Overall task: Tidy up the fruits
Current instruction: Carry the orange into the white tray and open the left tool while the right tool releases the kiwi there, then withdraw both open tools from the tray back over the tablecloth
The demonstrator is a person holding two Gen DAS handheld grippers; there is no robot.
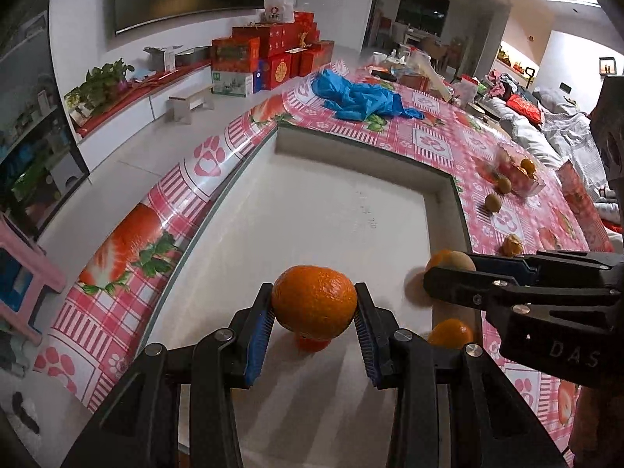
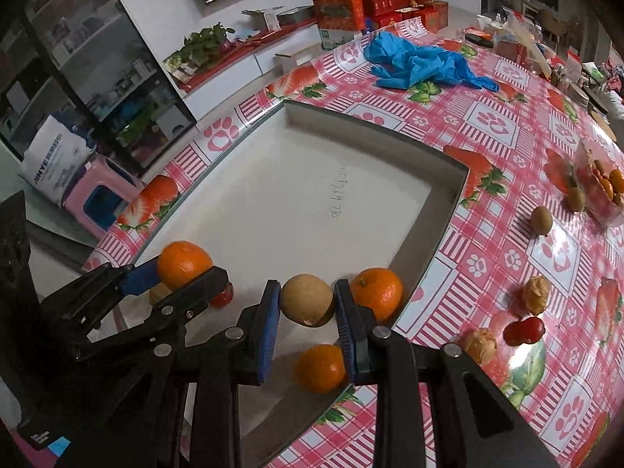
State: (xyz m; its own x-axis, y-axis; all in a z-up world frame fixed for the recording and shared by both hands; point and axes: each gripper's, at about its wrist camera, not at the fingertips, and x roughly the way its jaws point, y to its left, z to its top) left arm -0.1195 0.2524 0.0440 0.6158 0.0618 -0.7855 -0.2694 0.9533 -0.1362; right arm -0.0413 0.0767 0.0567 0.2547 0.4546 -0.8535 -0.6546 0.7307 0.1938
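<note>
Left claw [image 1: 314,304] grips orange [image 1: 314,302]; right claw [image 2: 307,304] clamps kiwi [image 2: 307,299].

Dim indoor light, glare on tablecloth [image 2: 507,234], fisheye-warped edges, dark corners

Two oranges [image 2: 377,293] in tray [image 2: 273,179], kiwis [image 2: 542,220] right on tablecloth [image 2: 487,265]

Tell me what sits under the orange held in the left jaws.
Under the orange, a small red fruit peeks out on the white tray. Most of it is covered; the right wrist view shows a yellowish piece beside it, unidentifiable.
</note>
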